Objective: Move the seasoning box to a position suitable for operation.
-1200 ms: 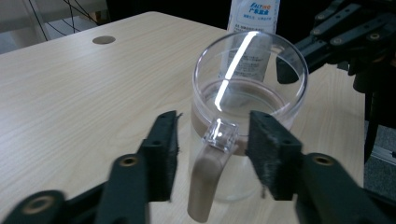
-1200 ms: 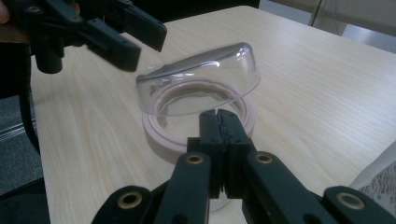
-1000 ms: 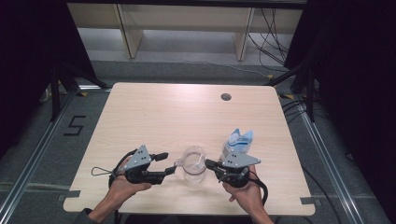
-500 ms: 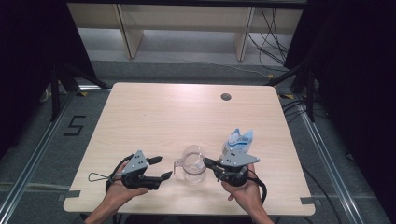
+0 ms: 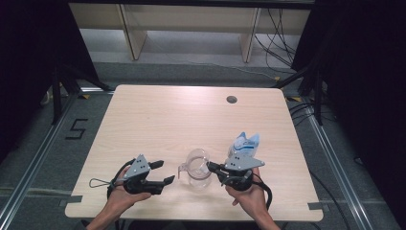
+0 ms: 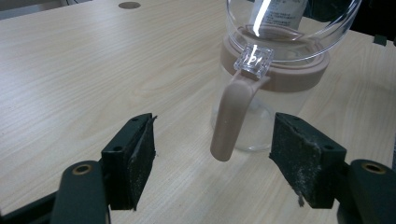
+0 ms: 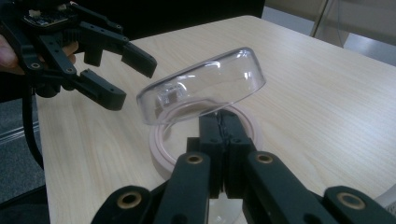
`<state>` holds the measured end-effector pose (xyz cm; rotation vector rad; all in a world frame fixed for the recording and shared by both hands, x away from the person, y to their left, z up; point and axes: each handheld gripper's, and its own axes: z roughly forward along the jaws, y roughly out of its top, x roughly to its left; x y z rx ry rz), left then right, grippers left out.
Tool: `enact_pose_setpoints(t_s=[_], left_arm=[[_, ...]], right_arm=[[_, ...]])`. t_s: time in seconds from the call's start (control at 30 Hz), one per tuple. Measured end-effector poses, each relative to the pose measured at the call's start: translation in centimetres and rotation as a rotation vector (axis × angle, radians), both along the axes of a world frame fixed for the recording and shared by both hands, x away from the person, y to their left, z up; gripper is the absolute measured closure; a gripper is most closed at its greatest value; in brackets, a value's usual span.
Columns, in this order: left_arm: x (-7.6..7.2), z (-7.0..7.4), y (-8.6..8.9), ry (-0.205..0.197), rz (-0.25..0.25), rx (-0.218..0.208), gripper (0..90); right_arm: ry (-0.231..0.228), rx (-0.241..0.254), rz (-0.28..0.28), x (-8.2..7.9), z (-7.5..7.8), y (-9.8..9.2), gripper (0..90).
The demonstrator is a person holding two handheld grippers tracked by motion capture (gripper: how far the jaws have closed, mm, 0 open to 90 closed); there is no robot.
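clear pitcher (image 5: 197, 168) with pink collar and handle (image 6: 231, 119) stands near the table's (image 5: 158, 115) near edge, its hinged lid (image 7: 203, 86) tilted open, right gripper (image 5: 214, 167) clamped shut at its rim, left gripper (image 5: 162, 172) wide open just left, crumpled blue-white packet (image 5: 244, 144) behind.

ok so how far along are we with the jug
Done: the jug's clear lid is tipped up. In hand: the right gripper is shut at the pink rim and seems to pinch it, steadying the jug. The left gripper's jaws have just been opening, with nothing between them, short of the handle. Left: probably filling the jug, since it looks empty.
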<state>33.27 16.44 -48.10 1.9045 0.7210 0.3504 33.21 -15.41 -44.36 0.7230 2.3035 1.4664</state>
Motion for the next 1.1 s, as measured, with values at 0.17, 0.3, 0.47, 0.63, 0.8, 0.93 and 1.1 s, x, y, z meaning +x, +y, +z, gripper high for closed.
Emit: enact_pose_setpoints(t_s=[0.17,0.3,0.47,0.63,0.8,0.93,1.1], left_arm=[[0.3,-0.2,-0.1,0.004,-0.011,0.009,30.2],[0.4,-0.5,-0.2,0.016,-0.003,0.008,30.2],[0.6,-0.8,-0.3,0.024,0.007,0.004,28.7],[0.8,-0.9,-0.3,0.027,0.007,0.001,27.2],[0.8,-1.0,-0.1,0.017,0.009,0.014,26.8],[0.7,-1.1,-0.1,0.027,0.018,0.017,26.7],[0.7,-1.2,-0.2,0.027,0.014,0.002,26.7]], right_arm=[[-0.013,0.004,0.002,0.2,-0.1,0.1,89.7],[0.006,-0.002,0.005,0.1,0.0,0.2,89.7],[-0.023,0.010,0.012,0.2,0.1,0.3,89.7],[-0.019,0.020,0.000,0.1,0.1,0.5,89.7],[-0.012,0.008,0.019,0.2,0.3,0.6,89.7],[-0.004,0.001,0.034,0.2,0.4,0.9,89.7],[-0.024,0.000,0.022,0.1,0.5,1.2,89.7]])
